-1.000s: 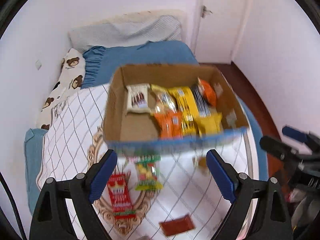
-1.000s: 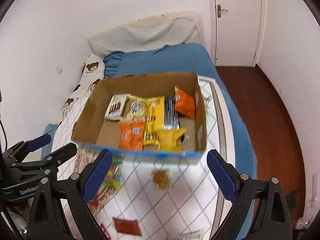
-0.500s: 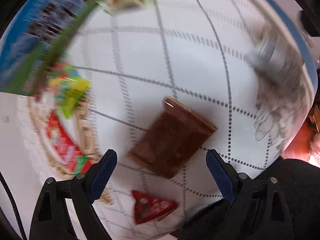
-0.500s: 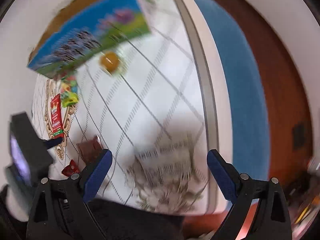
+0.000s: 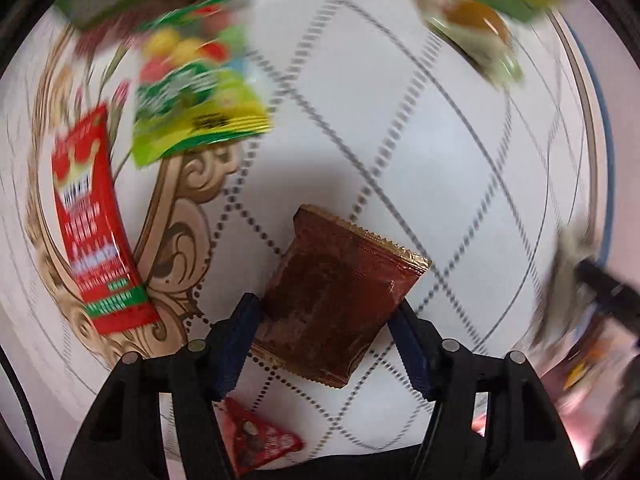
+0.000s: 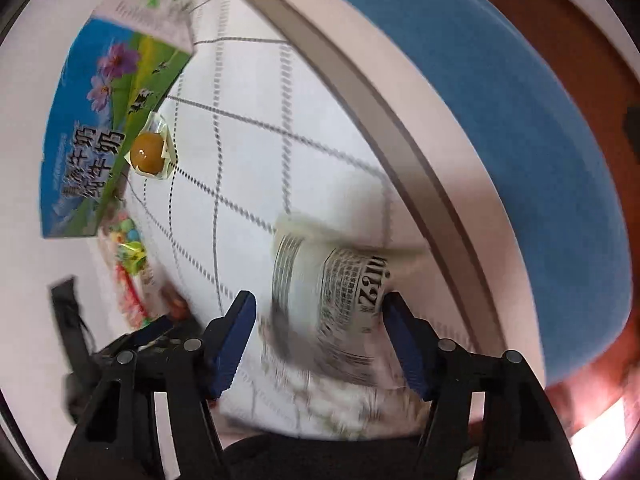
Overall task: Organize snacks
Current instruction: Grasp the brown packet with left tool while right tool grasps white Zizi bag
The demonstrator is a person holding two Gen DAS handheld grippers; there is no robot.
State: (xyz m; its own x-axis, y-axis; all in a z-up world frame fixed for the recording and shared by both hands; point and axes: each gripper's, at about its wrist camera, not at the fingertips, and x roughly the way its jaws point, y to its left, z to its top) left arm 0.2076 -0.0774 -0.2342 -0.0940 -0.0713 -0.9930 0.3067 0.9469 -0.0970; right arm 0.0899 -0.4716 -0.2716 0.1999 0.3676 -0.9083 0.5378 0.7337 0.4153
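In the left wrist view a brown foil snack packet [image 5: 340,296] lies flat on the white patterned cloth. My left gripper [image 5: 326,332] is open, its blue pads straddling the packet's near end. In the right wrist view a white printed packet [image 6: 336,296], blurred, lies between the open pads of my right gripper [image 6: 320,332]. The snack box [image 6: 104,128] stands at the far left, its blue-green printed side facing me.
A red packet [image 5: 94,220], a green-yellow candy bag [image 5: 192,96], a clear-wrapped orange sweet [image 5: 476,32] and a small red triangular packet [image 5: 260,444] lie on the cloth. The table's rim [image 6: 380,112] and blue bedding [image 6: 540,120] are to the right.
Both grippers have dropped from facing the box to close over the cloth. The left now straddles the brown packet, the right the white printed packet. Both jaw gaps are narrower than before.
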